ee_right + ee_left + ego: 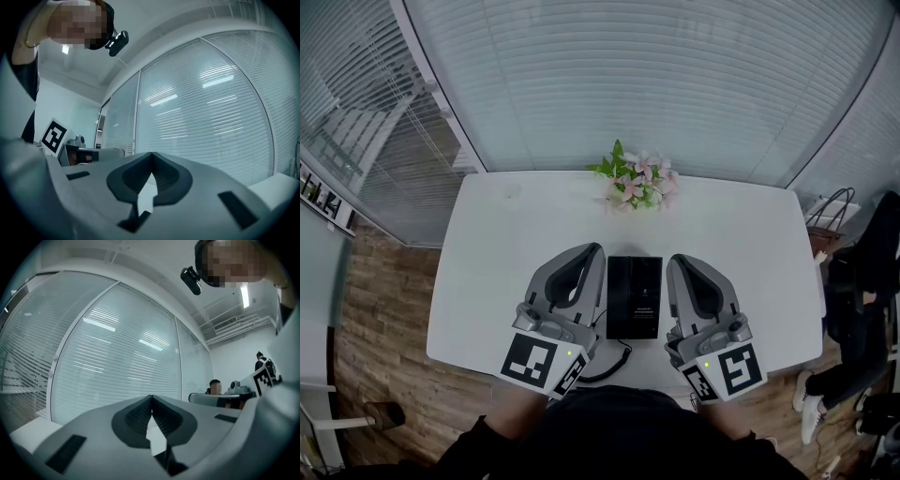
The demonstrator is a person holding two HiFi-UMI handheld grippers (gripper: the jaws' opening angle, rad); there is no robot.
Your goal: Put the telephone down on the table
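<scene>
Black telephone (634, 297) lies flat on the white table (506, 244) near its front edge, with its coiled cord (609, 364) curling off toward the person. The left gripper (592, 253) and right gripper (677, 262) flank it closely, each with jaws pressed together on nothing. Pink flowers (639, 181) stand at the far edge; any vessel holding them is hidden.

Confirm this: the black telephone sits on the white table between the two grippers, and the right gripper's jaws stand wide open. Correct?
Not quite. The jaws of the right gripper are closed together, nothing between them, as the right gripper view shows. The black telephone does sit on the white table, between it and the left gripper.
</scene>
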